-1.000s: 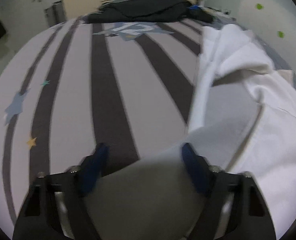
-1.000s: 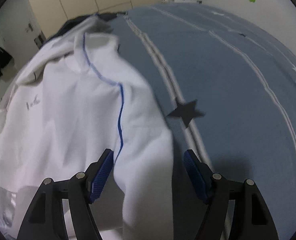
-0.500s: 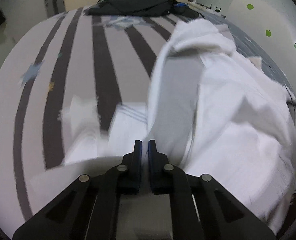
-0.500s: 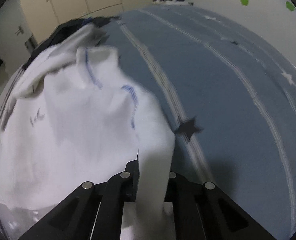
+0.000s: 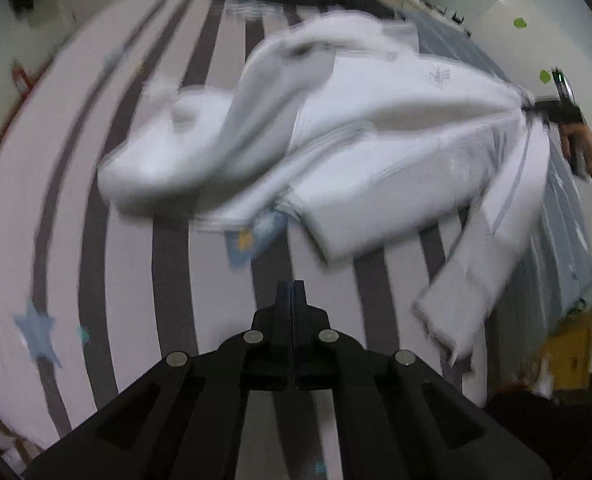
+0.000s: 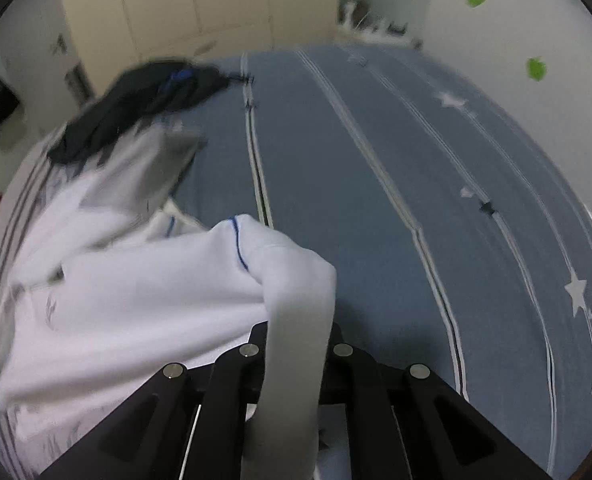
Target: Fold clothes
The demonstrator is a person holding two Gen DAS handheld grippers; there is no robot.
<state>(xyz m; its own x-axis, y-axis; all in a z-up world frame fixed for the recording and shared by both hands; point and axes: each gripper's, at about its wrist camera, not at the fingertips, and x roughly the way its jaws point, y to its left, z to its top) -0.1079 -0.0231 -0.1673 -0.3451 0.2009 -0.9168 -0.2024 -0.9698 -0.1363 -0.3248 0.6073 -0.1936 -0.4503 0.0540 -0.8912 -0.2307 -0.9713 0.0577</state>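
Both grippers have their jaws together: the left gripper (image 5: 292, 286) holds nothing above the striped bed (image 5: 136, 280), while the right gripper (image 6: 296, 344) is clamped on the white sweatshirt (image 6: 144, 292). The sweatshirt hangs over the bed, one sleeve (image 5: 468, 280) dangling, near the dark clothes (image 6: 136, 100).

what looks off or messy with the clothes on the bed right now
The white garment is bunched and twisted rather than flat, one sleeve dangling off the bed's edge. The right gripper is clamped on a fold of it; the left gripper is shut on nothing. A dark clothes pile lies crumpled further back.
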